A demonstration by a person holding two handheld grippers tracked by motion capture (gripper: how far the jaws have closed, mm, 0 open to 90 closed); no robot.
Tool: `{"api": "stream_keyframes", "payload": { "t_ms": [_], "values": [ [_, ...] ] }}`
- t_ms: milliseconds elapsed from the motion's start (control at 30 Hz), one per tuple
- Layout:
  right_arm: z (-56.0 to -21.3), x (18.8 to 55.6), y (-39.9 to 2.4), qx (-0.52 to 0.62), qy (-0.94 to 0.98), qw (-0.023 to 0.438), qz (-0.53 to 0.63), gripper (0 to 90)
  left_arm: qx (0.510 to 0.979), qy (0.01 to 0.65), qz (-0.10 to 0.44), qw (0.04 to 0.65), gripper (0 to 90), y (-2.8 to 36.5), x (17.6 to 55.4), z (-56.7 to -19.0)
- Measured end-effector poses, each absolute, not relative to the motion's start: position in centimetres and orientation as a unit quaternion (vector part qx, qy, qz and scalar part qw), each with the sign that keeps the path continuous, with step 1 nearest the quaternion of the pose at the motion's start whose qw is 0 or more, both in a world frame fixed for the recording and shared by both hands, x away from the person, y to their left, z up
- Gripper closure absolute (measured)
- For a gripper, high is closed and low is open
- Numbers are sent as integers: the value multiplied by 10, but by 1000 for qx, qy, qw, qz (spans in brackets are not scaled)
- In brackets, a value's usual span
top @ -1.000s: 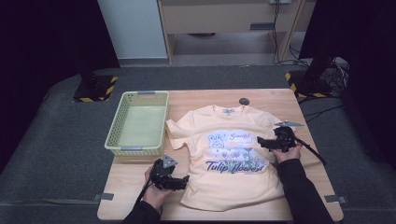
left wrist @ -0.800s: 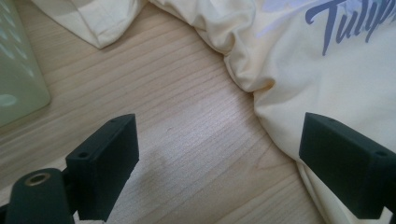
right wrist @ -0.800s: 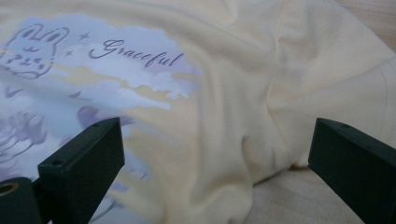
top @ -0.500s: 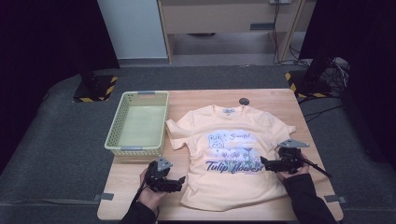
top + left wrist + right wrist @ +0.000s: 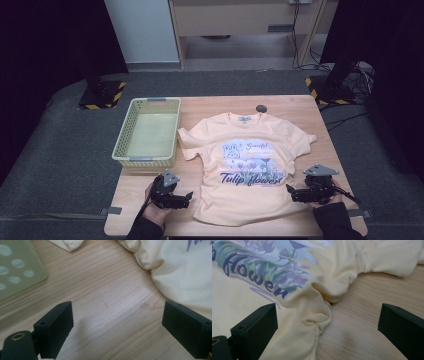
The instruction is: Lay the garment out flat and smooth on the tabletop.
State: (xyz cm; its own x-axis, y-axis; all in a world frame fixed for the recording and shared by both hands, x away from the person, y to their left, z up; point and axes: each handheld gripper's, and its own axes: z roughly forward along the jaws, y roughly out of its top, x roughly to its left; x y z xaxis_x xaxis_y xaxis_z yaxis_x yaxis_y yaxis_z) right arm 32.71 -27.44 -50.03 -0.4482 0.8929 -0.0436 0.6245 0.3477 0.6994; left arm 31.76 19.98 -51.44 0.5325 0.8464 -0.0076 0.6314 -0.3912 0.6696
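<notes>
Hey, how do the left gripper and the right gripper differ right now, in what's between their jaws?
The left gripper has bare wood between its jaws, beside the T-shirt; the right gripper straddles the shirt's bunched side edge. The left sits nearer the basket; the right by the table's far side. Both are open.

Wide-apart black fingers [image 5: 254, 332] flank the bunched T-shirt [image 5: 312, 307] edge on the wooden table [image 5: 367, 315].

This looks like a lab or recording studio: a pale wooden surface [image 5: 290, 105] stands on grey carpet, hemmed by black curtains, with yellow-and-black hazard-striped stand bases [image 5: 102, 96] on the floor and loose black cables [image 5: 362, 75] trailing beside a plain wooden cabinet [image 5: 245, 17].
</notes>
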Motion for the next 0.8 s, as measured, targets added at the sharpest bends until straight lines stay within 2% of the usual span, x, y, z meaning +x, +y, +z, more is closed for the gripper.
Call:
{"api": "stream_keyframes", "payload": {
  "t_ms": [367, 800],
  "values": [
    [-509, 328, -315, 528, 758, 220, 314, 15, 804, 481, 185, 298, 94, 218, 329, -521],
    [-527, 335, -334, 541, 758, 214, 296, 20, 787, 506, 204, 288, 55, 229, 338, -529]
  ]
}}
